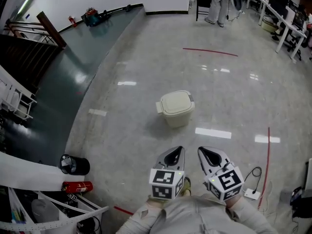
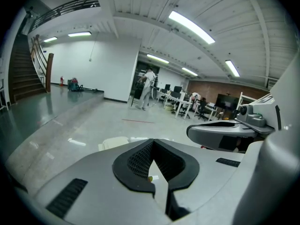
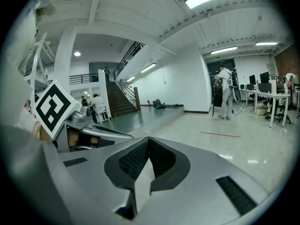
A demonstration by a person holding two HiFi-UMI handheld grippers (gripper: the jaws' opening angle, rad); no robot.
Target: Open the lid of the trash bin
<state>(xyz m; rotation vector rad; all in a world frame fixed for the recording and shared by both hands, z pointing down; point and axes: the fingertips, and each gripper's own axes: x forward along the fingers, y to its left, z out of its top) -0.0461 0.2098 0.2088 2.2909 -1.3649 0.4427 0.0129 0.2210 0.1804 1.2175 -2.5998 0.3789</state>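
Note:
A small cream trash bin (image 1: 175,107) with its lid down stands on the pale polished floor ahead of me. My two grippers are held close to my body, well short of the bin and touching nothing. In the head view the left gripper (image 1: 175,151) and the right gripper (image 1: 205,152) sit side by side, both pointing toward the bin. Each one's jaws are together with nothing between them. The left gripper (image 2: 152,172) view catches the bin's lid (image 2: 115,143) just over its jaws. The right gripper (image 3: 143,172) view does not show the bin.
A black round container (image 1: 74,164) and a red fire extinguisher (image 1: 77,186) lie at my left. A white power strip (image 1: 251,194) with its cable and a red floor line (image 1: 267,155) are at my right. A person (image 1: 218,4) stands far ahead by desks. A staircase (image 1: 24,57) rises on the left.

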